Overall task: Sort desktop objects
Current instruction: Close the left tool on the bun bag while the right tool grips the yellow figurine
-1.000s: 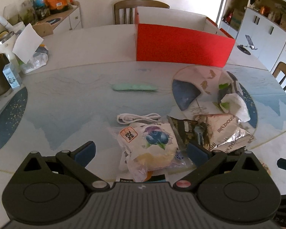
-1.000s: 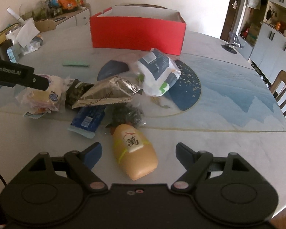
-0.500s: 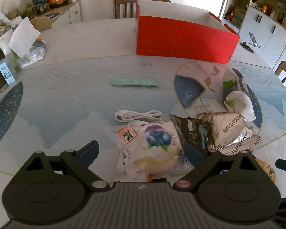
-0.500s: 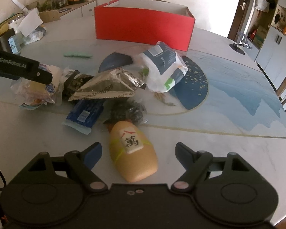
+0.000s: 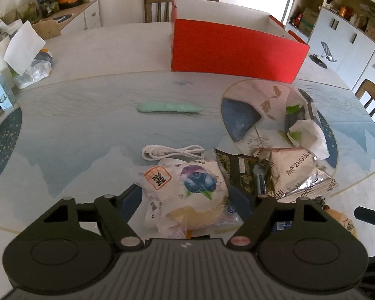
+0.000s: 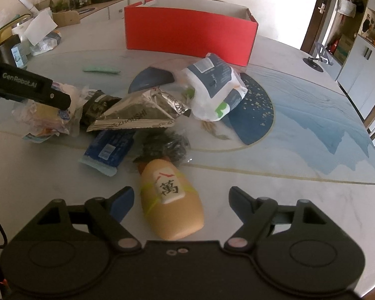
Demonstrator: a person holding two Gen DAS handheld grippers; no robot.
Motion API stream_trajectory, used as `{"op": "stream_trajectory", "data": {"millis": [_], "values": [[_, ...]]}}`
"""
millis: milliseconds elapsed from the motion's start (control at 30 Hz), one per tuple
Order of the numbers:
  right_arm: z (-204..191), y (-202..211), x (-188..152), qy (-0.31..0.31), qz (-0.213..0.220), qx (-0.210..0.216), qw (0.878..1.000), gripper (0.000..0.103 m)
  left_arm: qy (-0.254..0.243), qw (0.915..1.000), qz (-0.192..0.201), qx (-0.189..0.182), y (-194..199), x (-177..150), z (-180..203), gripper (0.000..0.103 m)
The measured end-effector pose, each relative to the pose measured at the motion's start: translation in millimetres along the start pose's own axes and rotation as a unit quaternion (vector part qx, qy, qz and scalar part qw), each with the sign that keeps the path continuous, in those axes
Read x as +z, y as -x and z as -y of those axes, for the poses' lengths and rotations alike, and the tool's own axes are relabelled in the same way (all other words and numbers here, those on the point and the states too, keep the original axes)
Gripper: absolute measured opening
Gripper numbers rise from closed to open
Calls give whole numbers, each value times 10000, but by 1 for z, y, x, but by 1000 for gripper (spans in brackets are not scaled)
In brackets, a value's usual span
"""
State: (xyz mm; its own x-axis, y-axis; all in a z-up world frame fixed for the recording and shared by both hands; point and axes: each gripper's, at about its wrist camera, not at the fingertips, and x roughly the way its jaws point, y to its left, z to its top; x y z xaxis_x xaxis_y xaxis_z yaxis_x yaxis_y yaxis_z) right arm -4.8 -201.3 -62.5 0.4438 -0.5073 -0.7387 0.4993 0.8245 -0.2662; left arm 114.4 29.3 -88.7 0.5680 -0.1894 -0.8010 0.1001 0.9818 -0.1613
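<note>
Sorting barely begun — the pile is all on the table

Closing in on the first items, both grippers are at the heap. The left gripper [image 5: 185, 198] has its fingers spread either side of the clear-wrapped blueberry bread packet [image 5: 187, 190], not yet pinching it. The right gripper [image 6: 178, 200] is likewise released, straddling the tan plush bottle-shaped toy [image 6: 171, 200].

By my reading nothing is sorted yet: the red cardboard box [image 5: 237, 50] stands at the far side of the marble-patterned table [image 6: 287, 195] — its inside is hidden. Left lying are the silver foil snack bag [image 6: 137, 117], blue wrapped pack [image 6: 107, 150], white-and-navy pouch [image 6: 212, 90], white coiled cable [image 5: 172, 151] and mint-green strip [image 5: 170, 107].
</note>
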Motion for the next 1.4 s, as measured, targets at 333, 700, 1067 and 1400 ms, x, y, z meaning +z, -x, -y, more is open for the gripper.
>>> {"op": "stream_trajectory", "data": {"millis": [333,700,1067,1400], "values": [[-2,-2,1,2,-62,27,10000,52,98,9998,9,-143,1,0,-3,70],[2,2,4,-93,-51,-77,9999,47,215,9991,39,-351,5,2,-9,61],[15,16,22,-456,218,-252,9984,47,309,9974,294,-581,26,13,-10,61],[23,29,47,-665,488,-259,9963,47,249,9946,539,-852,45,28,1,61]]}}
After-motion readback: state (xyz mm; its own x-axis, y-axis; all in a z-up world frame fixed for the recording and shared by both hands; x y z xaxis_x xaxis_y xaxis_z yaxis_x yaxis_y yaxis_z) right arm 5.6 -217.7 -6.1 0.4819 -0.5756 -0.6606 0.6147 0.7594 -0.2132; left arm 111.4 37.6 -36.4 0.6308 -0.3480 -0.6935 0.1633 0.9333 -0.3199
